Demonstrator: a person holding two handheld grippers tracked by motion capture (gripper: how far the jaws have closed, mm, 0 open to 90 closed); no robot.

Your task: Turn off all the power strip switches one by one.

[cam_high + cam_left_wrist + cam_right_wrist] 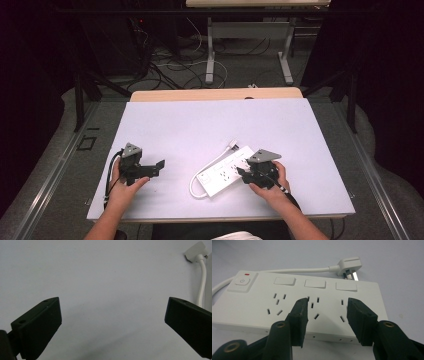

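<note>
White plastic lies right under our right gripper [325, 315]: the power strip [297, 305] sits crosswise just ahead of its jaws, long axis running side to side across them, with the plug [349, 266] beyond its far edge. Those jaws stand partly spread over the middle socket and hold nothing. Our left gripper [112, 322] is spread wide and empty over bare table [100, 270], the strip well off to its right, so we judge the right hand far nearer.
</note>
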